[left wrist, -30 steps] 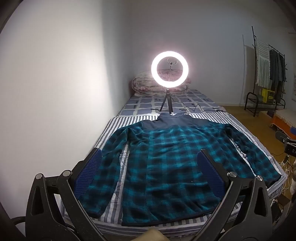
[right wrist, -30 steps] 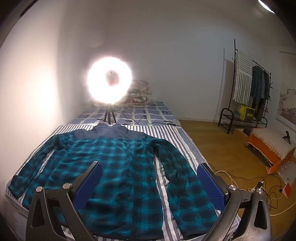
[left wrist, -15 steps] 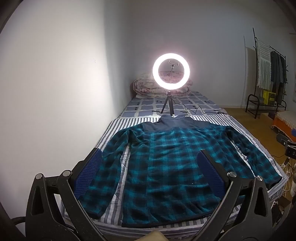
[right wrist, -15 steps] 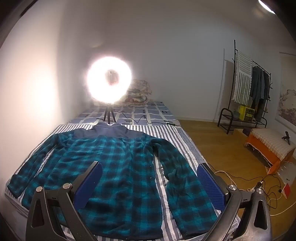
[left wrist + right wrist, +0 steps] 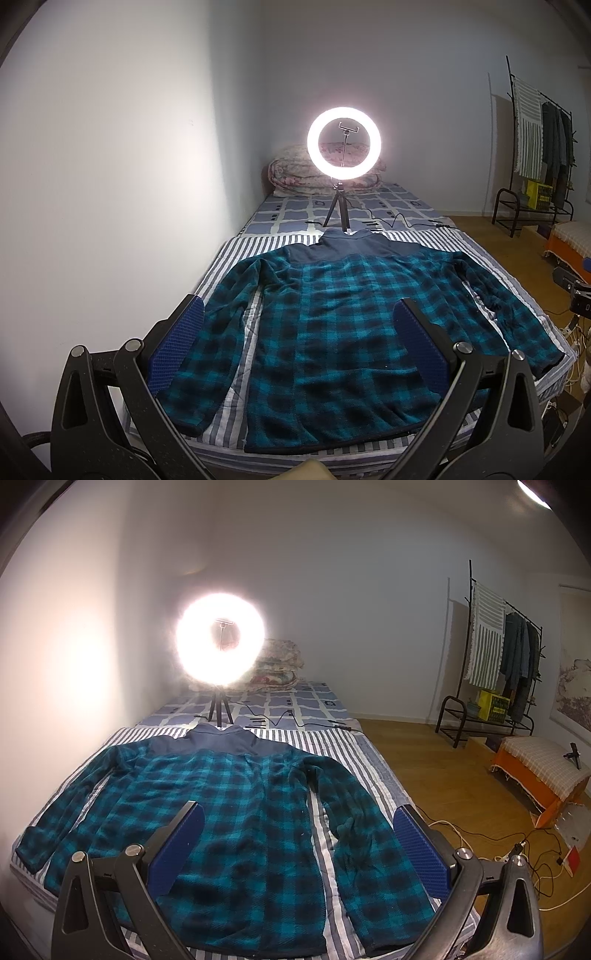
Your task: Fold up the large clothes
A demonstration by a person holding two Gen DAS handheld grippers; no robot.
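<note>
A teal and black plaid fleece jacket (image 5: 343, 332) with a dark blue collar lies flat on the striped bed sheet (image 5: 236, 258), sleeves spread down to both sides. It also shows in the right wrist view (image 5: 236, 812). My left gripper (image 5: 295, 347) is open and empty, held above the jacket's lower half near the foot of the bed. My right gripper (image 5: 299, 845) is open and empty, above the jacket's lower right part and right sleeve (image 5: 369, 849).
A lit ring light on a small tripod (image 5: 345, 147) stands on the bed behind the collar, with cables (image 5: 295, 720). Folded quilts (image 5: 295, 177) lie at the head. A wall runs along the left. A clothes rack (image 5: 491, 672), orange stool (image 5: 535, 771) and floor cables (image 5: 517, 853) are on the right.
Both views have shifted slightly; the left wrist view has tilted up a little, so the jacket sits lower in the frame. Both grippers stay open and the jacket has not moved.
</note>
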